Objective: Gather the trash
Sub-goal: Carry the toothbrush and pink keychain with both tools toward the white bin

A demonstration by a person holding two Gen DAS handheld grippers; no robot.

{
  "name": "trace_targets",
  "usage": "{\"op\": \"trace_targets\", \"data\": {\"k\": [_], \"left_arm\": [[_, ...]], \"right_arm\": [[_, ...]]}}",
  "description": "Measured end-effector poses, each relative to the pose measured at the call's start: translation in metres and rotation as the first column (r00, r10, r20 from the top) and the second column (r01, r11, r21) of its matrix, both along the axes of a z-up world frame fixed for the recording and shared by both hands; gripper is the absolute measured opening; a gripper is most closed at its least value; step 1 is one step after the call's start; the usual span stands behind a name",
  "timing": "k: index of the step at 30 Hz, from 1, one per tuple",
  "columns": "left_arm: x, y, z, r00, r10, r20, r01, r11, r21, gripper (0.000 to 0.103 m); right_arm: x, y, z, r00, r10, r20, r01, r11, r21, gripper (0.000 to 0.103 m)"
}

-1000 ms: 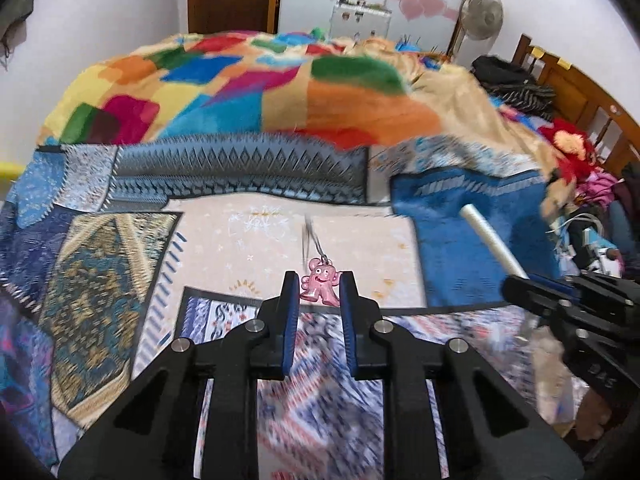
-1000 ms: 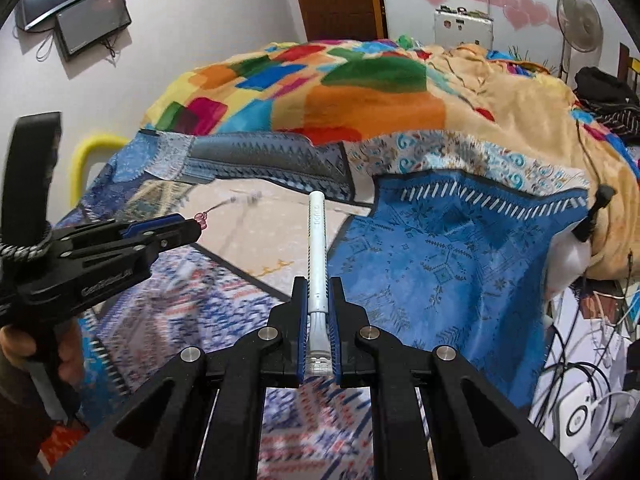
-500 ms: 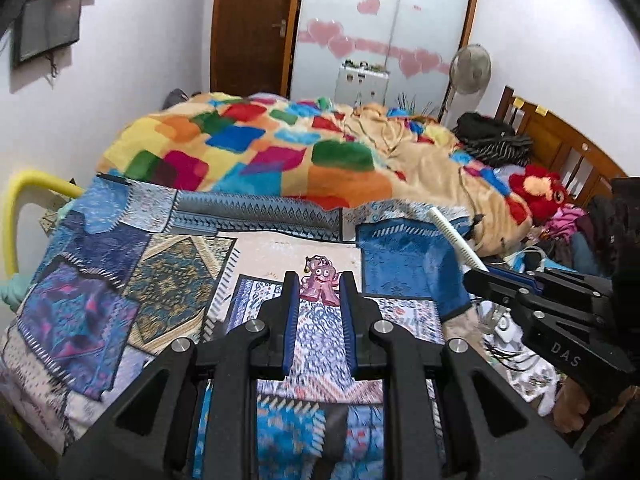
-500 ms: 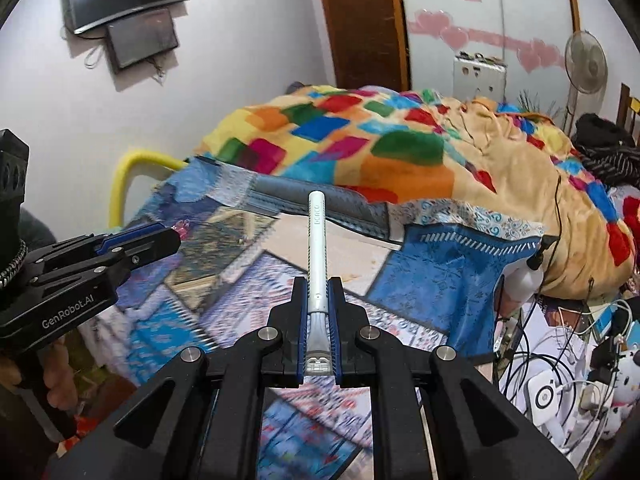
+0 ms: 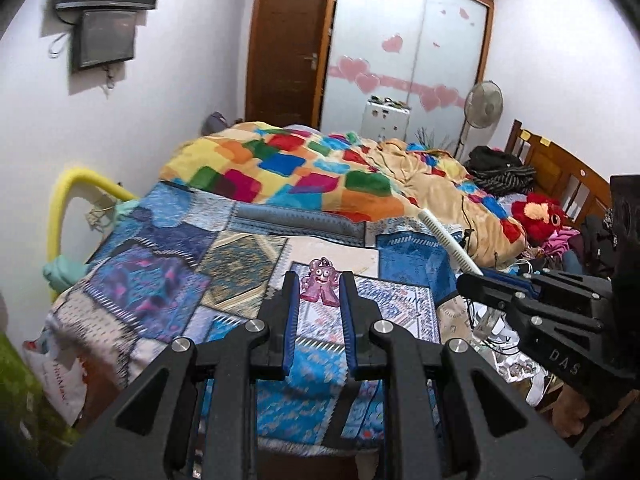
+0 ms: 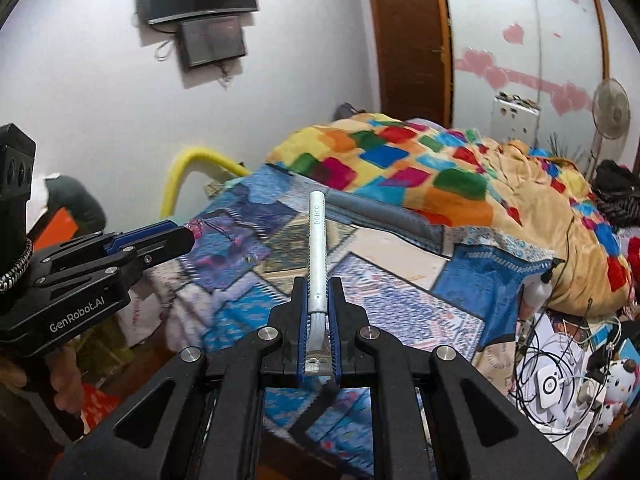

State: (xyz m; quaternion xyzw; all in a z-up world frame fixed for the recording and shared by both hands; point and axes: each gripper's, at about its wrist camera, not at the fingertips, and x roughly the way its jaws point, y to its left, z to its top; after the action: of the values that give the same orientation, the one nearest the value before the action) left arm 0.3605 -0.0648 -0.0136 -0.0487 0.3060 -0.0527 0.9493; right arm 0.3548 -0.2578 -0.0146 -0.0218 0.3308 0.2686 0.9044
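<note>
Both grippers have pulled back and up from the bed (image 5: 240, 264) since a second ago, so I now see the whole room instead of just the patchwork cover. My left gripper (image 5: 319, 286) is clamped on a pink figure keychain (image 5: 320, 285), upright between the tips. My right gripper (image 6: 318, 292) pinches a white razor (image 6: 317, 248), head near the palm, long axis running straight forward, handle end pointing away toward the blanket (image 6: 400, 168). I judge pickup done for these two; no bin is in view, so dropping them off remains.
</note>
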Motion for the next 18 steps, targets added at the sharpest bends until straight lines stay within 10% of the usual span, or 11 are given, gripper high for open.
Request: {"op": "trace_targets", "data": {"k": [18], "left_arm": [[-0.148,0.121,-0.017,0.97,0.241,-0.016,-0.241,0.97,-0.021,0.019]], "right_arm": [[-0.095,0.103,0.002,0.974,0.224,0.023,-0.224,0.974,-0.027,0.009]]}}
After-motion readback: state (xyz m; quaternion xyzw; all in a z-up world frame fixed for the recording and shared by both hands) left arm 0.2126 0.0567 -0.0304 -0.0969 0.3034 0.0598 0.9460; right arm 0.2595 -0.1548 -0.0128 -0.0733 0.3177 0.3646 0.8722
